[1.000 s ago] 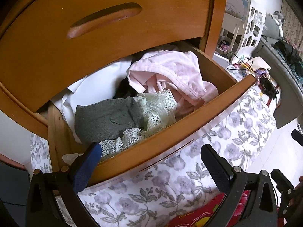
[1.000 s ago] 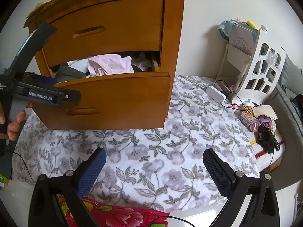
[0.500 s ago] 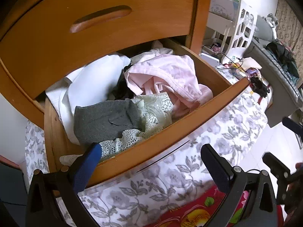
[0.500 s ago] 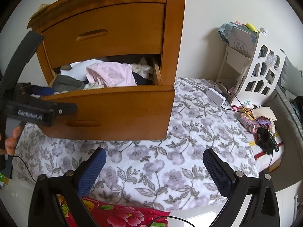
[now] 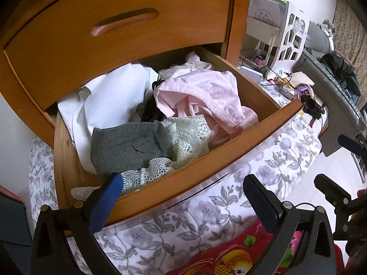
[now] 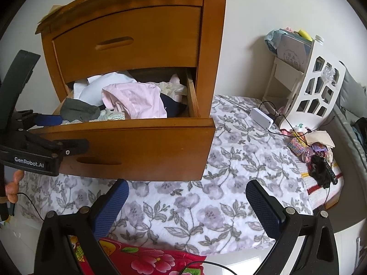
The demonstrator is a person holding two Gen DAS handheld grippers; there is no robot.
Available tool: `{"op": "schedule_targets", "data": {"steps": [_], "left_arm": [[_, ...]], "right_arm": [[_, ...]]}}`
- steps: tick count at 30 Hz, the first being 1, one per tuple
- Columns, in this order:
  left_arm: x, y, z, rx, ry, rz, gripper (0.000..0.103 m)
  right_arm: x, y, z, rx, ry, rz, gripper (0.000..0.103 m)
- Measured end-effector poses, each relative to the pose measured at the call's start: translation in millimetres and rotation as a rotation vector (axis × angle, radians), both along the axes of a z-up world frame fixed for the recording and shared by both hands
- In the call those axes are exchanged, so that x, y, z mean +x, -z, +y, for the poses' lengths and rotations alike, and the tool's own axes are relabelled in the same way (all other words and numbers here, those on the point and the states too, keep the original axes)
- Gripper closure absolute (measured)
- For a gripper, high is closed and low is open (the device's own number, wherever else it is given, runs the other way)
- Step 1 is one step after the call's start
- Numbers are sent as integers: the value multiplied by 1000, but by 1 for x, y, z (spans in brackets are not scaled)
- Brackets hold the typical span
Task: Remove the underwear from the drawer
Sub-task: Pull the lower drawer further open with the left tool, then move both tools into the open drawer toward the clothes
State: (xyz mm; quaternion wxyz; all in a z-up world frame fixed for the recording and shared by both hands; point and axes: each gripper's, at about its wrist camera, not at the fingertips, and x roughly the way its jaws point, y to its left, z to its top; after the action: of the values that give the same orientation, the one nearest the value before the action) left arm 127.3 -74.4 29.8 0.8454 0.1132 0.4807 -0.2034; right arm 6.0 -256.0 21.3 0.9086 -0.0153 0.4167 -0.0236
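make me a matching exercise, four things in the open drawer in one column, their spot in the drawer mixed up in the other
Seen from the left wrist view.
1. grey garment
2. pink garment
3. white shirt
4. lace piece

a. right side, heaped high
b. back left
c. front left, by the left claw
d. front middle, between grey and pink

Pairs: 1-c, 2-a, 3-b, 4-d
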Motion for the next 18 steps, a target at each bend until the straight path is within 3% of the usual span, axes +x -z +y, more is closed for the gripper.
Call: {"op": "schedule_targets", "data": {"steps": [6,18], "left_arm": [[-3,-2,4,-27,-23,-19,0],[-8,-19,34,-277,-212,-22,0]], "right_arm": [[1,0,-1,0,6,2,0],[7,5,-1,-3,9,11,0]]}}
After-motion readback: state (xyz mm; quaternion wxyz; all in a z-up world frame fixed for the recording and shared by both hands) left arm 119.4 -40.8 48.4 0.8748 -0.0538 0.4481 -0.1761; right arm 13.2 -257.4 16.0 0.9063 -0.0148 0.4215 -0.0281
